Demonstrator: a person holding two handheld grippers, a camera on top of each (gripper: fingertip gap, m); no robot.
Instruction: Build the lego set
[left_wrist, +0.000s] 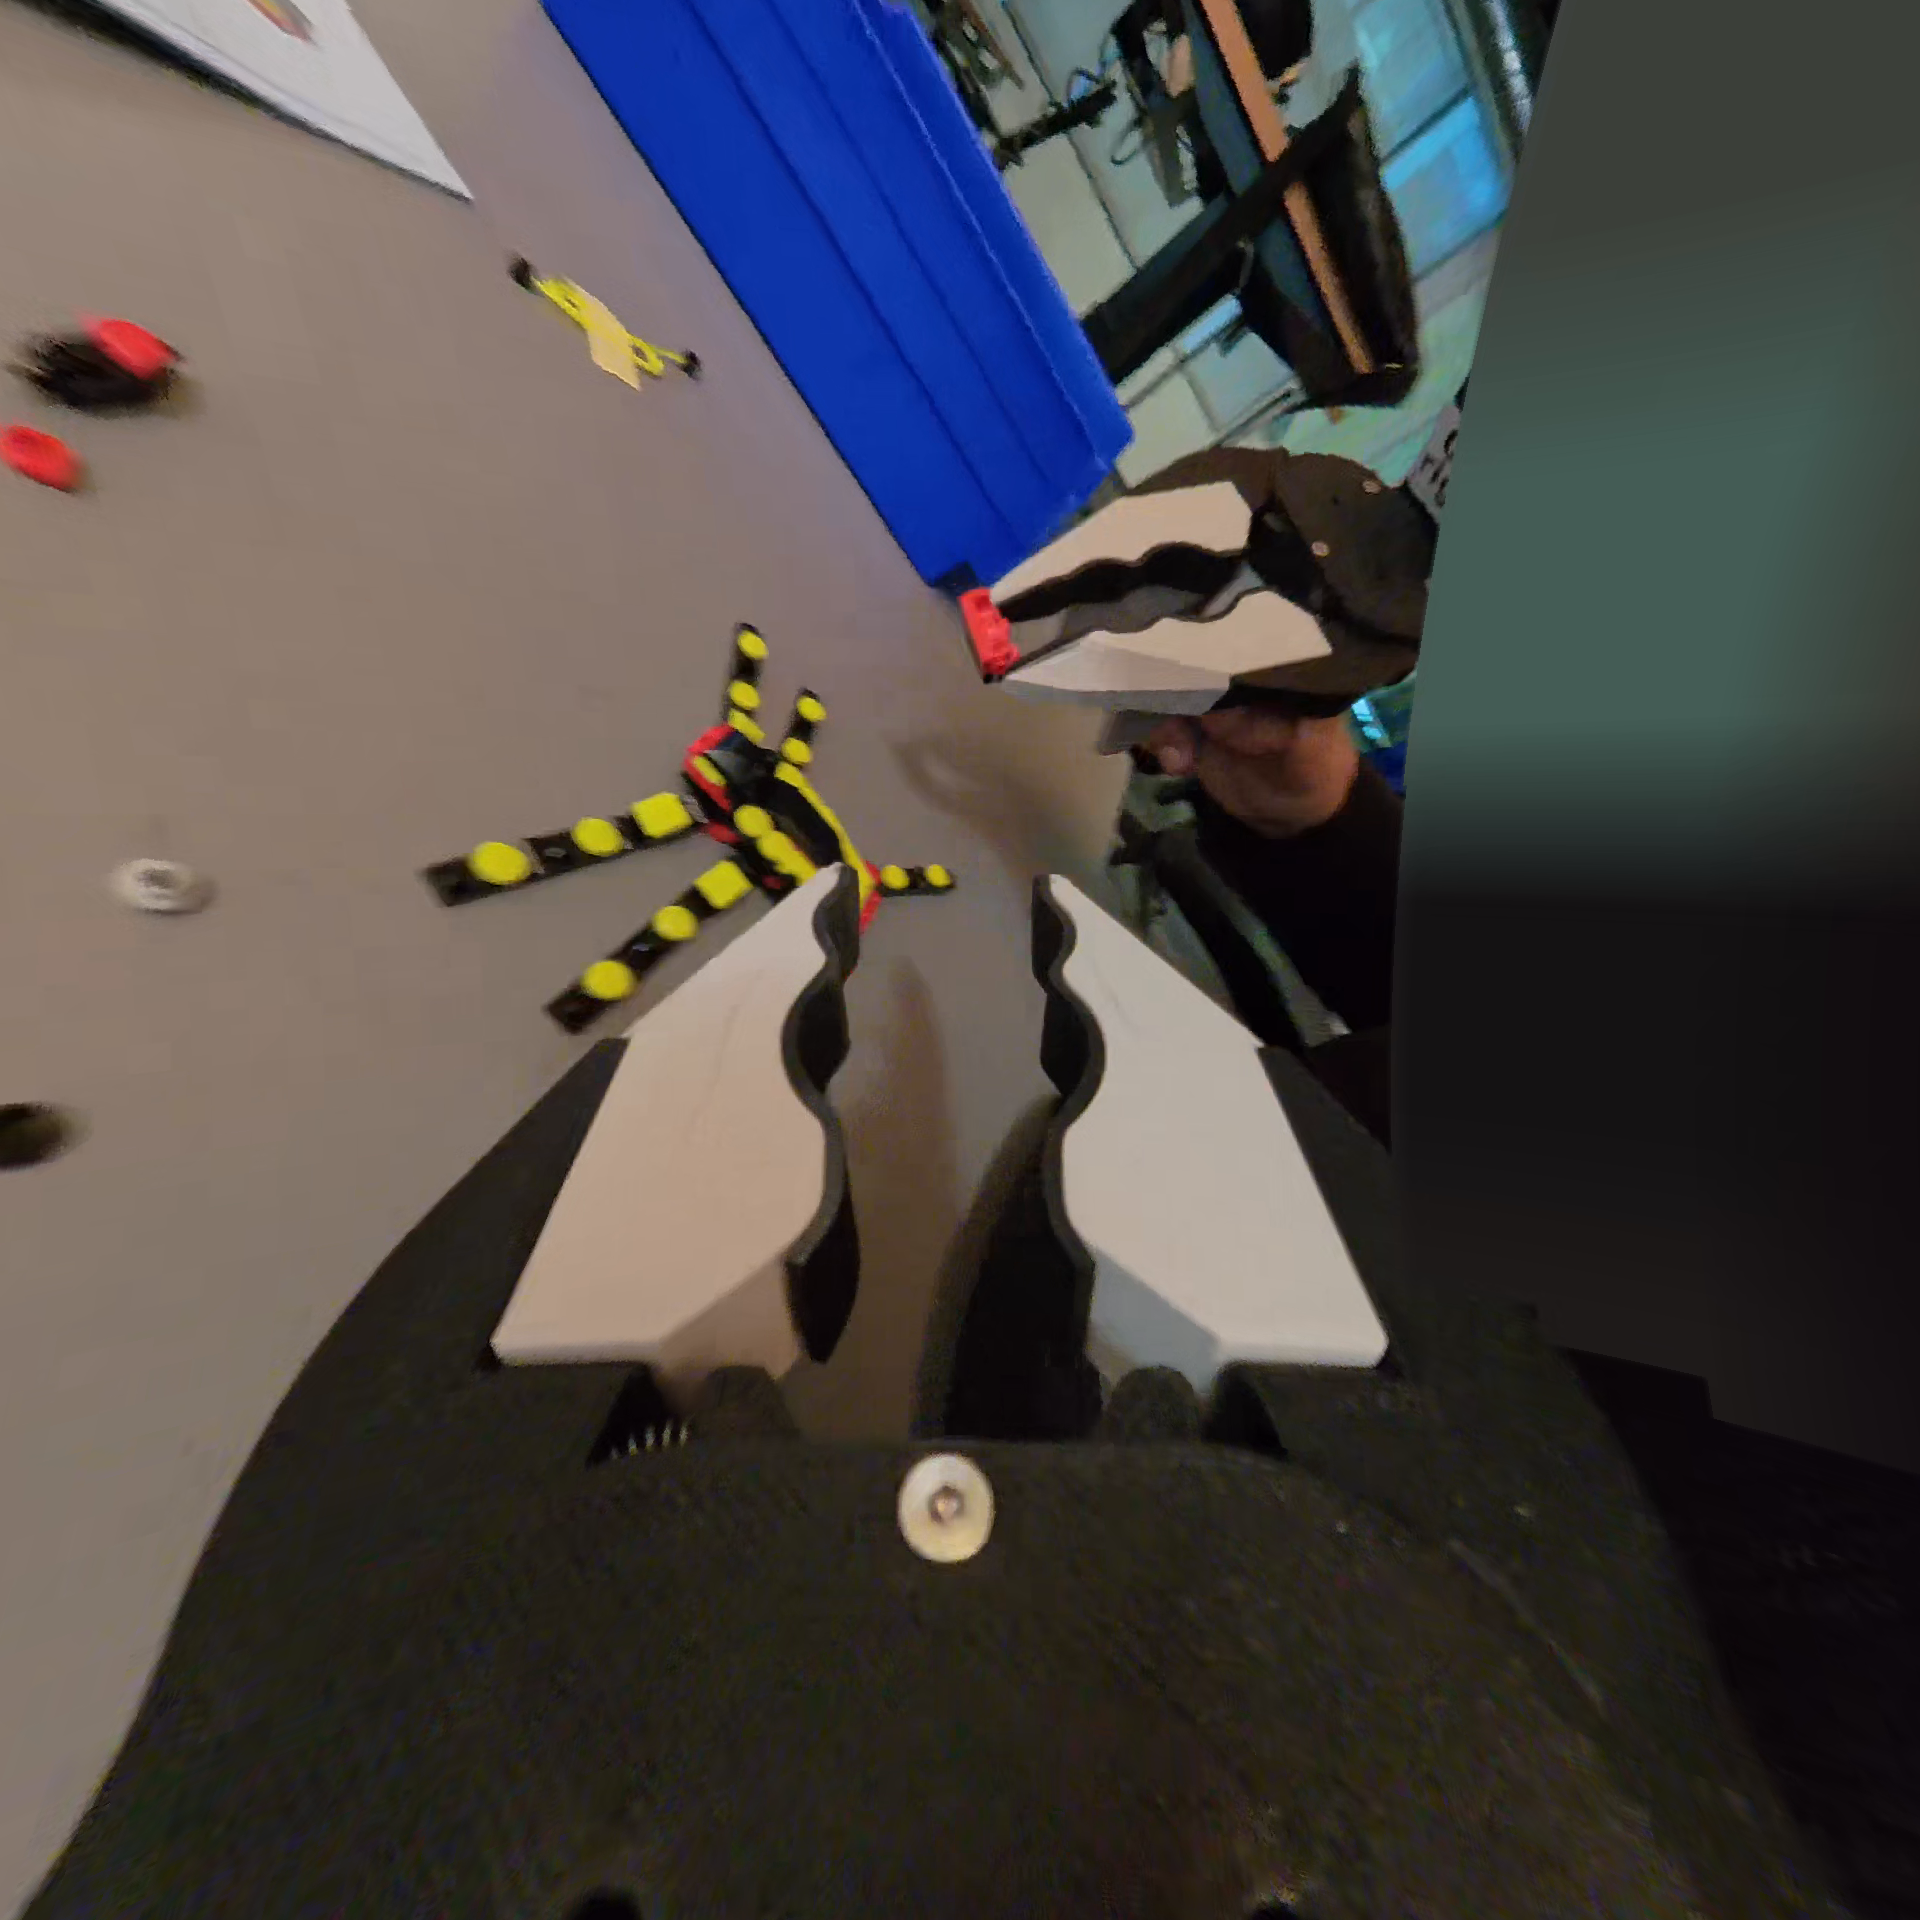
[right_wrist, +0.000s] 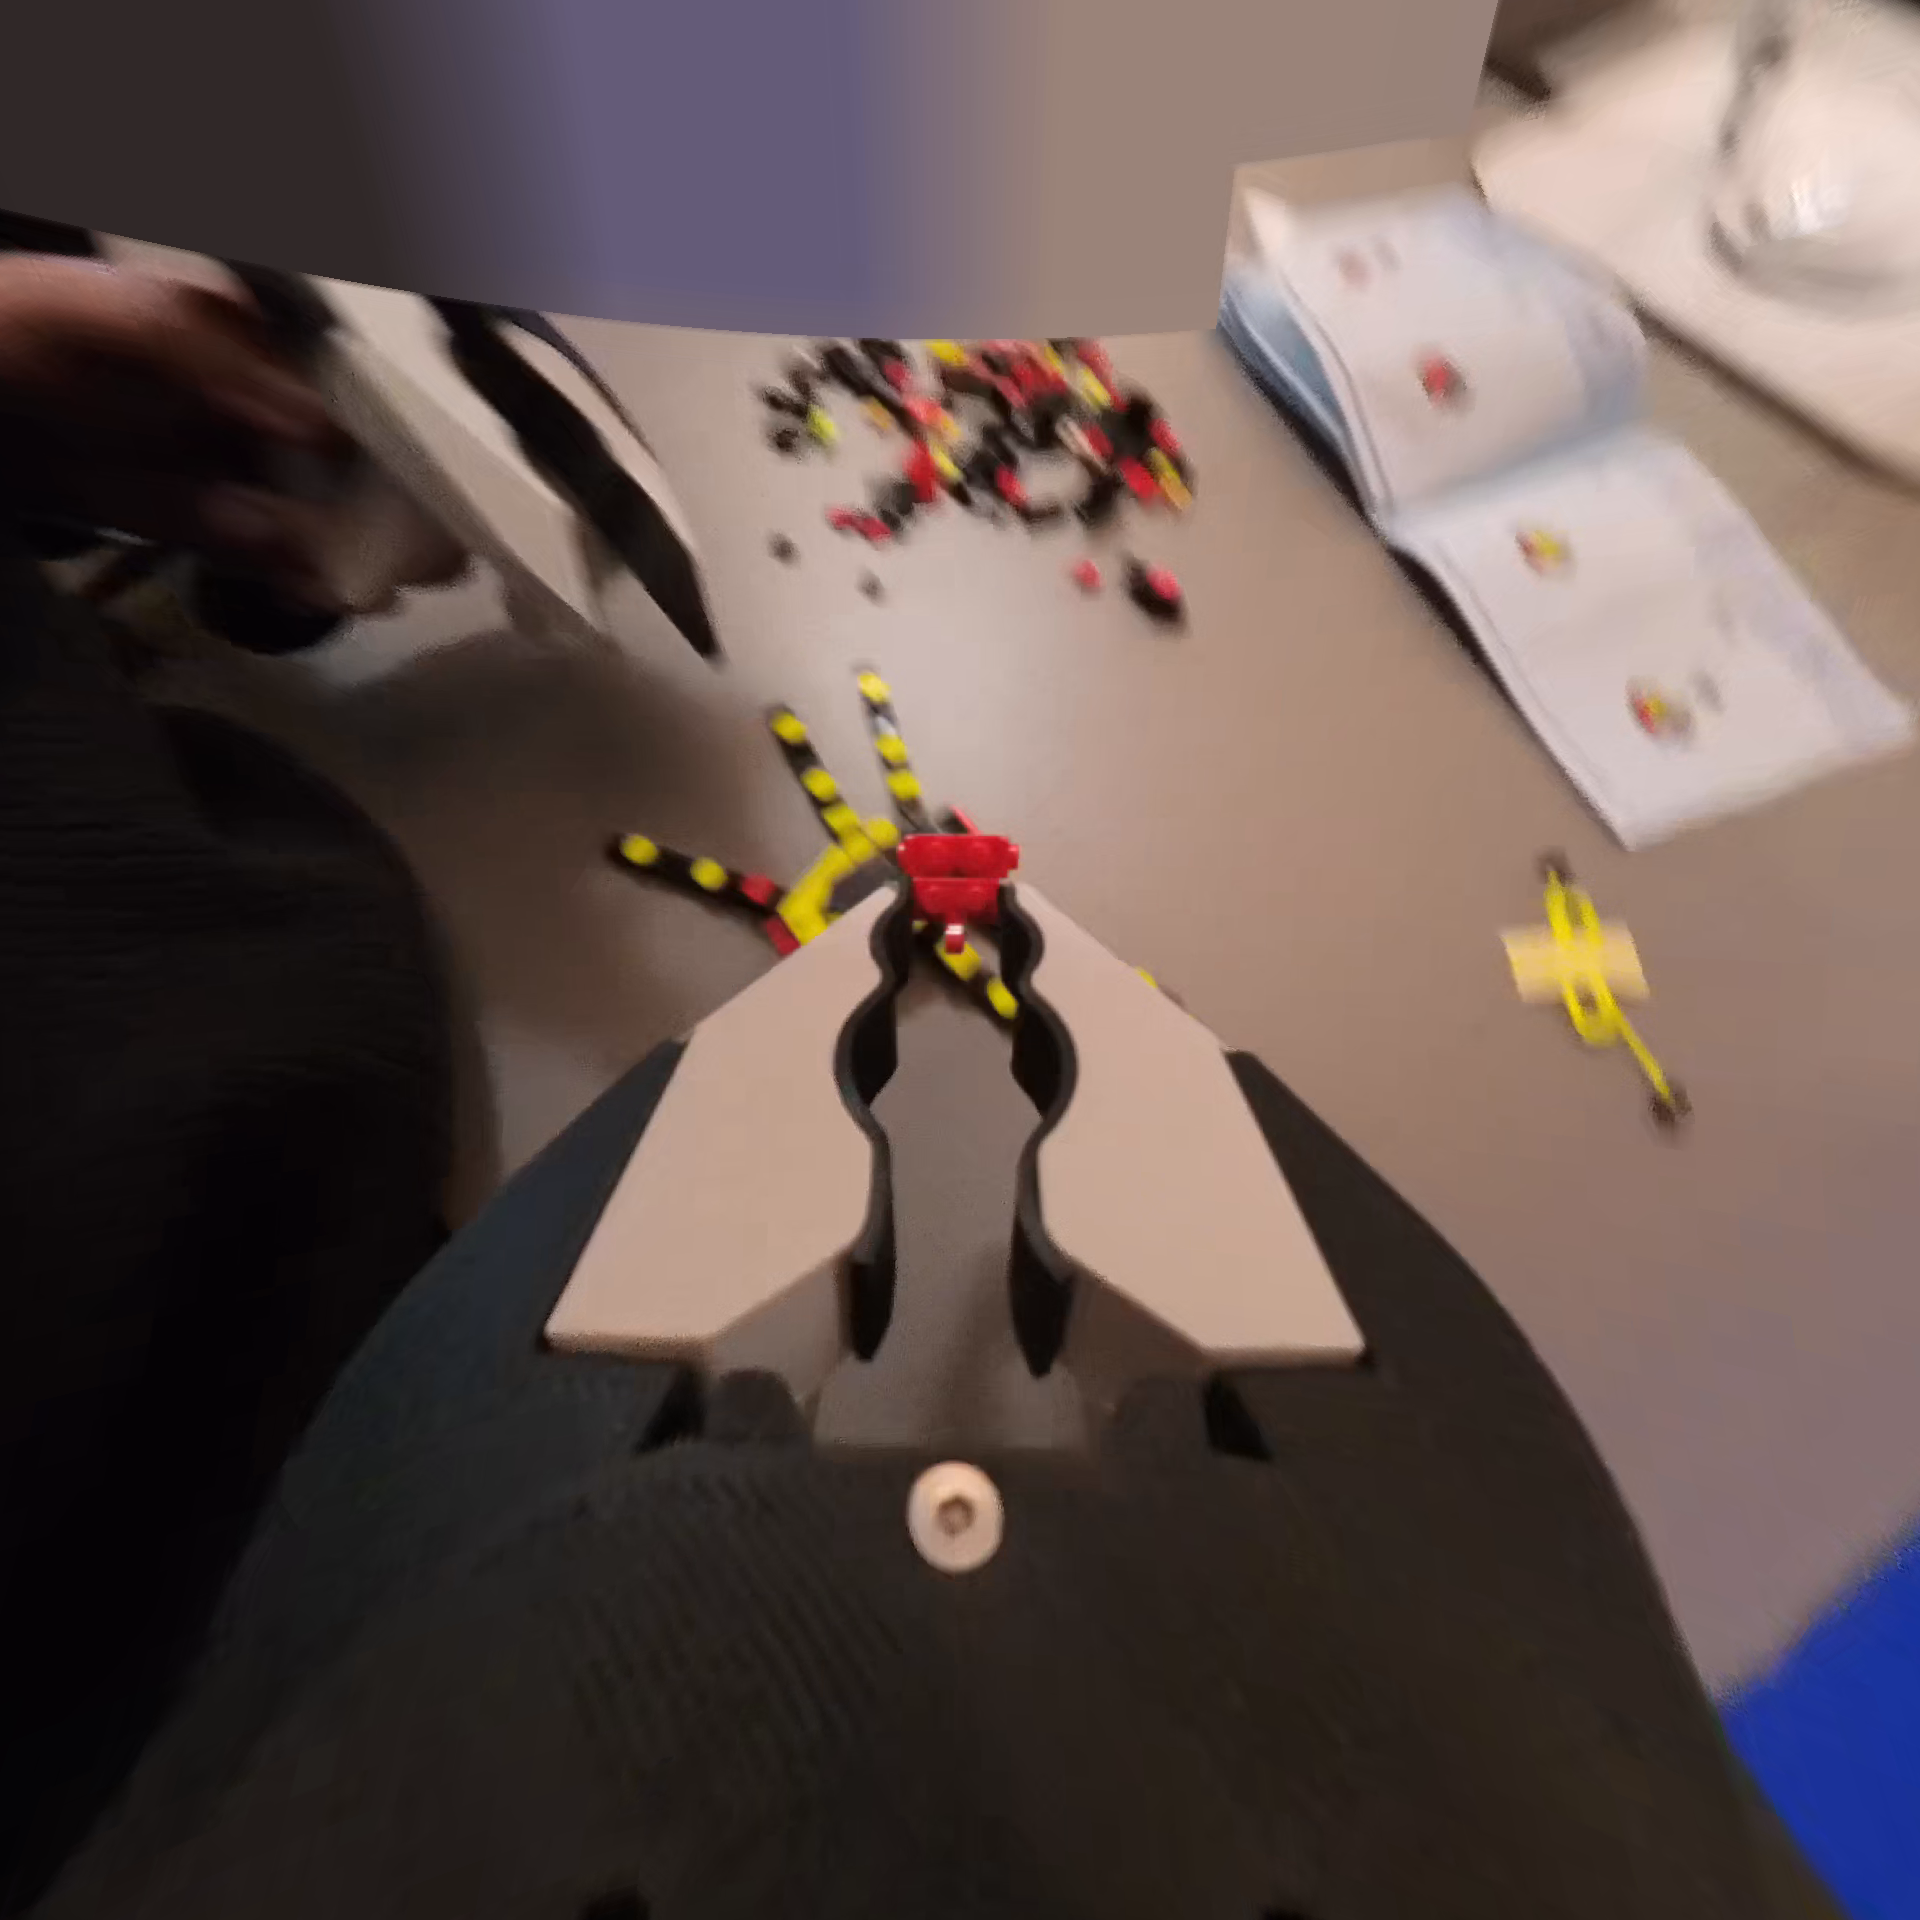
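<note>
1. The left tool (left_wrist: 945, 894) hangs over the grey table (left_wrist: 312, 644) with its fingers apart and nothing between them.
2. The right tool (right_wrist: 956, 899) is clamped at its tips on a small red brick (right_wrist: 958, 871), held above the table.
3. Under both lies the half-built model (left_wrist: 727, 821), black arms with yellow studs fanning from a red and yellow core.
4. To the right sits a small yellow assembly (right_wrist: 1579, 977).
5. Farther off lie a blurred heap of loose pieces (right_wrist: 987, 436) and an open instruction booklet (right_wrist: 1538, 520).
6. A blue bin (left_wrist: 852, 270) stands at the table's edge.
</note>
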